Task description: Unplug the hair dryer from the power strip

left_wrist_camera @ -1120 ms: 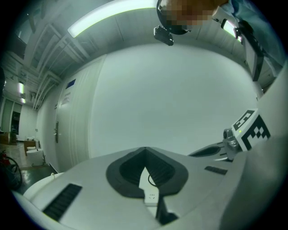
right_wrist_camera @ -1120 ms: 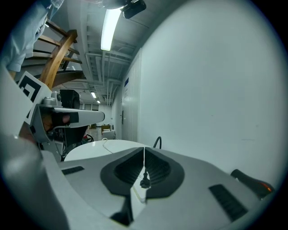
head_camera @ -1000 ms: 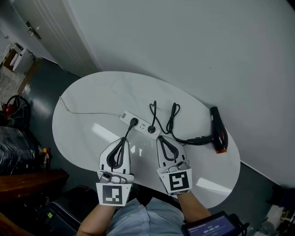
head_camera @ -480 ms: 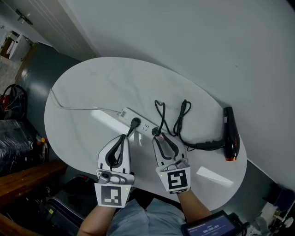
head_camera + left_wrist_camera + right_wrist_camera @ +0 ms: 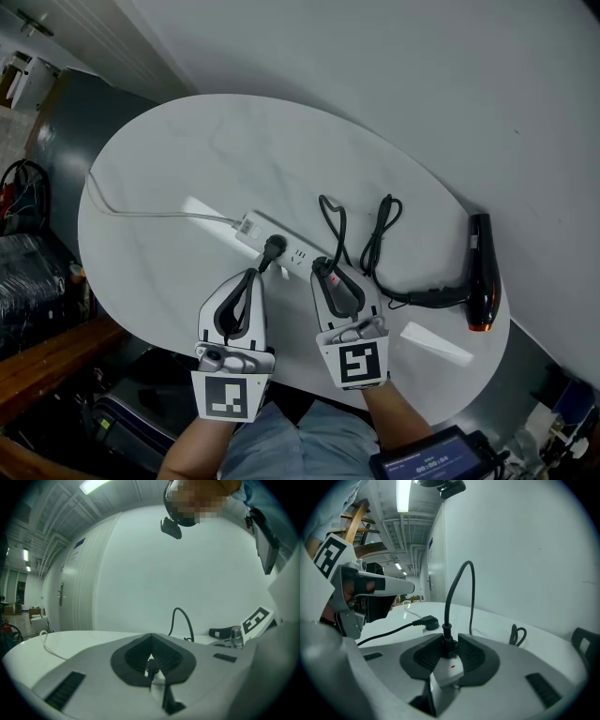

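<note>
"Where was the hair dryer's plug (image 5: 448,646)?"

"In the power strip (image 5: 246,226), by the table's (image 5: 169,169) front edge. The right gripper (image 5: 325,274), jaws just opened, straddled it. The left gripper (image 5: 251,275) was pinched empty."

"Grip?"

"Probably its stiff body, not the limp cord (image 5: 380,239)."

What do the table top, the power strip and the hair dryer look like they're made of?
Table top: white, glossy stone or laminate; it shows faint grey veins and light reflections, so I can't say which.
Power strip: probably white moulded plastic, with a smooth case.
Hair dryer: black plastic, slightly shiny, with an orange-red tip.
</note>
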